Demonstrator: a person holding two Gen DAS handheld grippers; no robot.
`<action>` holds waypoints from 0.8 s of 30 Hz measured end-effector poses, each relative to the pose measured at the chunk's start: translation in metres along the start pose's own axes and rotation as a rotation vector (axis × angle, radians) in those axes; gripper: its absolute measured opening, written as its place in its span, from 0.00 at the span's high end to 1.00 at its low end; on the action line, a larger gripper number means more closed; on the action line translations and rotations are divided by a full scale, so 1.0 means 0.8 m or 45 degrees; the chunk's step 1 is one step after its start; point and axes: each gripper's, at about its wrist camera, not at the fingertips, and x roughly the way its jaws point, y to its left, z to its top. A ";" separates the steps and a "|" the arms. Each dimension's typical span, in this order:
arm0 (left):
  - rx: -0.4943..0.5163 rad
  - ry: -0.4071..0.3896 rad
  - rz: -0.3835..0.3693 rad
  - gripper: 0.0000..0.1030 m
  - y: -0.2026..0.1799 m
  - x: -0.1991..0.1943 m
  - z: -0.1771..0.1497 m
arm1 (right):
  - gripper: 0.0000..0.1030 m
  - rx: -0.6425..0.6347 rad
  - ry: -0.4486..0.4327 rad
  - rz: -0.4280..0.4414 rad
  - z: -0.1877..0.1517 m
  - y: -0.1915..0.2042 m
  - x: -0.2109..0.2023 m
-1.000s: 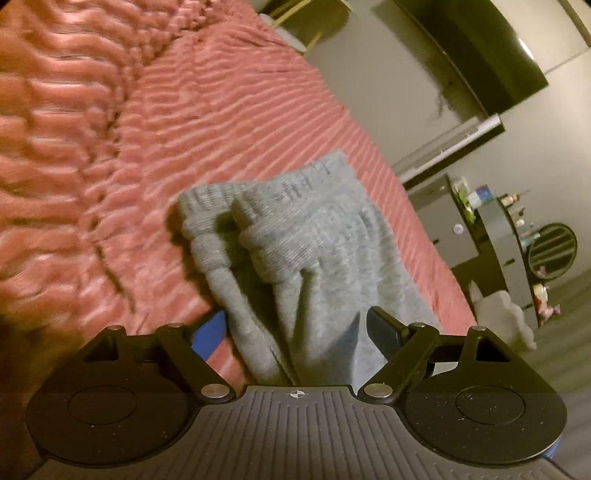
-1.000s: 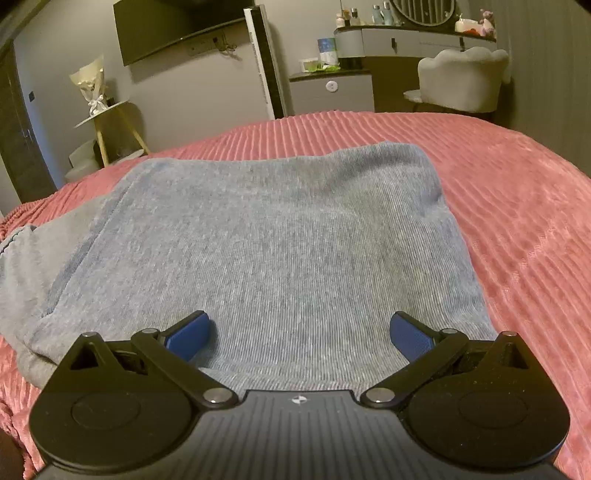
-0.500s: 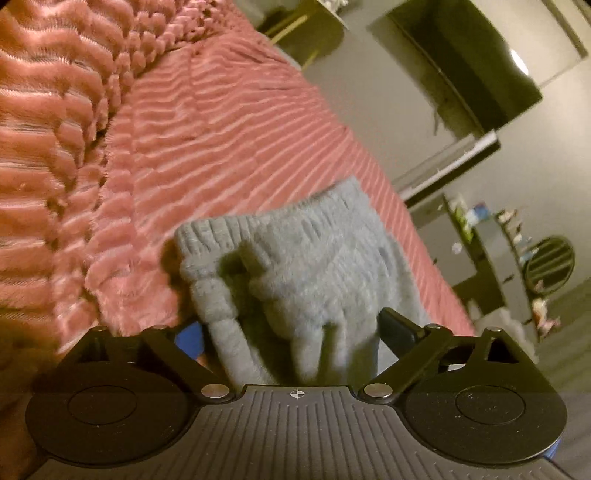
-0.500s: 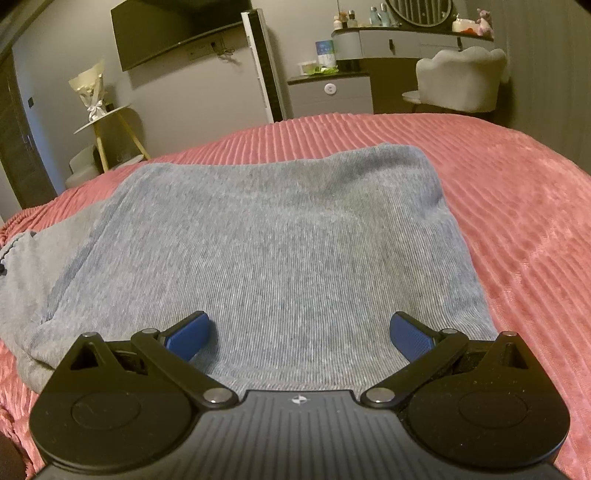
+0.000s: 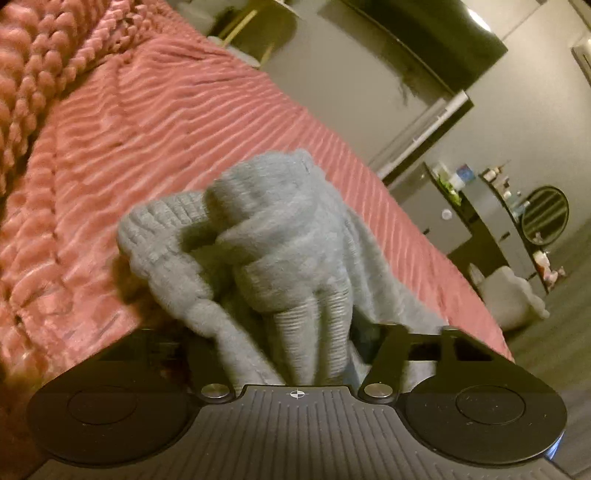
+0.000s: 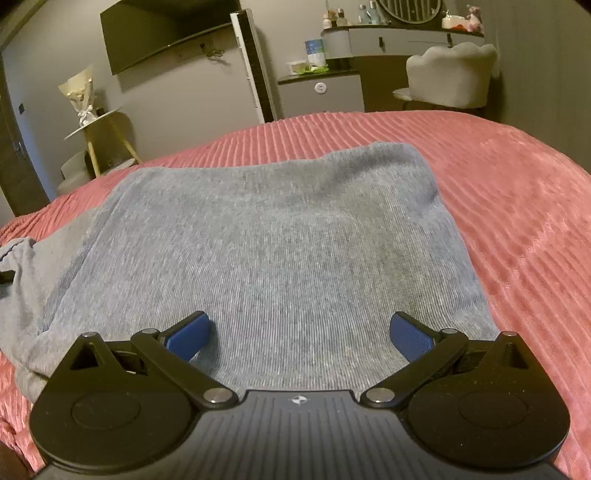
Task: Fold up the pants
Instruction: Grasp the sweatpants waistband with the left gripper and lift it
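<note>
Grey knit pants lie on a pink ribbed bedspread. In the left wrist view their ribbed cuff end (image 5: 266, 254) is bunched up and lifted, and it runs down between the jaws of my left gripper (image 5: 295, 350), which is shut on it; the cloth hides the fingertips. In the right wrist view the folded body of the pants (image 6: 273, 236) lies flat and wide. My right gripper (image 6: 299, 332) is open just above its near edge, with both blue pads (image 6: 186, 336) apart and empty.
The pink bedspread (image 6: 517, 192) extends to the right and far side. A knobbly pink cover (image 5: 33, 74) lies at the left. A side table (image 6: 96, 125), a wall TV (image 6: 166, 33), a dresser (image 6: 369, 74) and a pale chair (image 6: 450, 74) stand beyond the bed.
My left gripper moved in on the cuff end and closed on it, and the cloth has bunched and risen. My right gripper stayed open and almost still.
</note>
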 end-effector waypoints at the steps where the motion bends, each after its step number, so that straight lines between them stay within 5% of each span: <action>1: 0.001 0.002 -0.039 0.69 -0.001 -0.002 0.002 | 0.00 -0.005 -0.007 0.003 -0.001 0.000 0.000; 4: 0.000 -0.017 -0.068 0.77 -0.005 -0.010 0.005 | 0.00 -0.021 -0.018 0.005 -0.002 0.000 -0.001; 15: 0.091 -0.133 -0.137 0.79 -0.081 -0.068 0.016 | 0.00 0.027 -0.072 -0.002 0.016 -0.002 -0.032; 21: 0.207 -0.211 -0.354 0.80 -0.177 -0.108 0.015 | 0.00 0.174 -0.200 -0.022 0.027 -0.027 -0.073; 24: 0.420 -0.213 -0.473 0.80 -0.258 -0.121 -0.010 | 0.00 0.290 -0.282 -0.030 0.032 -0.047 -0.098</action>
